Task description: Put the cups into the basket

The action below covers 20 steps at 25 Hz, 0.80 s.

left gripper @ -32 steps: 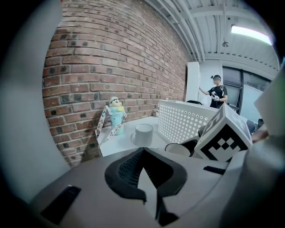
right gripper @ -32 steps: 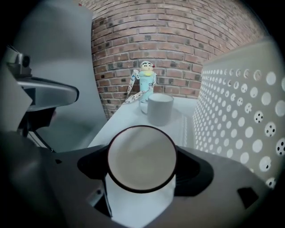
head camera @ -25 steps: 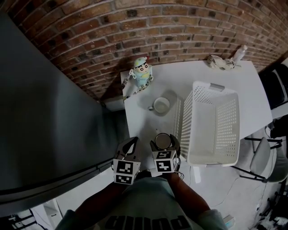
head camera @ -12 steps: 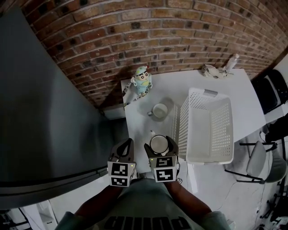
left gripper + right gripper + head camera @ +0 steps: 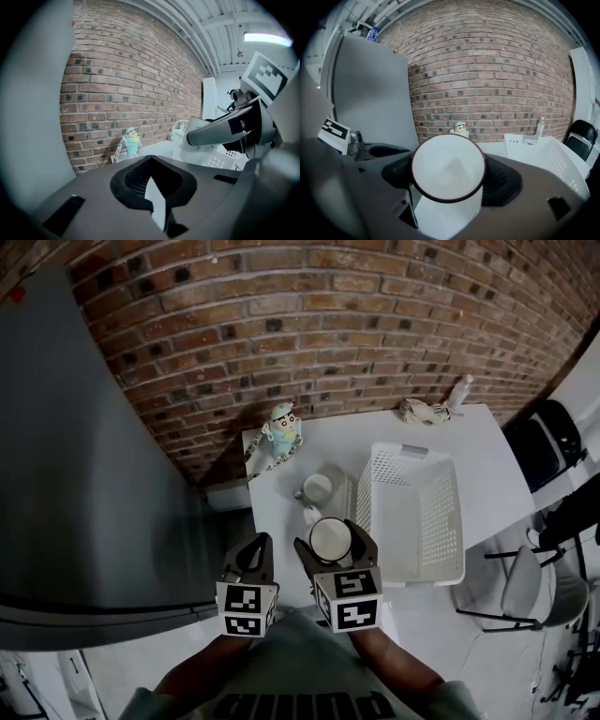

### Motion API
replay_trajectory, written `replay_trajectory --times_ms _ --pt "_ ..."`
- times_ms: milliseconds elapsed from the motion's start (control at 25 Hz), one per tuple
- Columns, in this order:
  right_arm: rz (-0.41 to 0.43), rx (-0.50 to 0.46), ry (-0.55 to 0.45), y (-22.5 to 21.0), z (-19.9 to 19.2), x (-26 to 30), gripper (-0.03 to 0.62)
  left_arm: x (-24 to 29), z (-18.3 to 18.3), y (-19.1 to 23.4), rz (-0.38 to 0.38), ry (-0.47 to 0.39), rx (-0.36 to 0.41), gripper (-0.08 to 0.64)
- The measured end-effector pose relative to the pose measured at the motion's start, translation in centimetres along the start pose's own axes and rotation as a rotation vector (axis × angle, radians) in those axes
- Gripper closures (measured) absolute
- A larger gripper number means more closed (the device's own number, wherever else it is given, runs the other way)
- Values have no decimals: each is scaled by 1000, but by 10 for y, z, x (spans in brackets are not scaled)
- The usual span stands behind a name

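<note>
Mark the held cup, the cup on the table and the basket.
held cup (image 5: 447,174): right gripper view, inside its dark rim.
cup on the table (image 5: 318,487): head view, its open mouth.
basket (image 5: 368,512): head view, its perforated side wall.

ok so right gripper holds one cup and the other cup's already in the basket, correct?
Not quite. The right gripper does hold a cup, but the other cup stands on the table beside the basket, not in it. The head view shows this.
</note>
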State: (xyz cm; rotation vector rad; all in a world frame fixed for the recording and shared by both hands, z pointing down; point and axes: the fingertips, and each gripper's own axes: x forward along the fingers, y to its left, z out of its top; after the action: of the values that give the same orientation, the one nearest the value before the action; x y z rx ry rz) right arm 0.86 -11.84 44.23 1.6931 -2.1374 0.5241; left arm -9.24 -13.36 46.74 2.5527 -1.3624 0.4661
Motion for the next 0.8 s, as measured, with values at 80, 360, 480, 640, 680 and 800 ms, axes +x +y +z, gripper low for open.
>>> replay_trajectory --times_ms 80,360,480,640,680,800 --pt "-2 4 -10 -11 7 -9 200 5 16 -14 -14 -21 28 552" --pt "-67 38 -64 -77 33 -41 201 38 62 -71 -99 -70 38 552" --pt "-120 49 -64 -119 32 -47 199 58 72 -95 -129 -73 44 552" --pt "-170 65 -47 -169 24 -44 200 84 81 -123 -151 -68 49 552" --pt "-179 68 -42 -180 21 -41 201 90 82 -128 -154 -64 51 552" --pt "-201 81 -21 -211 12 -30 200 111 80 -139 -155 -44 53 552"
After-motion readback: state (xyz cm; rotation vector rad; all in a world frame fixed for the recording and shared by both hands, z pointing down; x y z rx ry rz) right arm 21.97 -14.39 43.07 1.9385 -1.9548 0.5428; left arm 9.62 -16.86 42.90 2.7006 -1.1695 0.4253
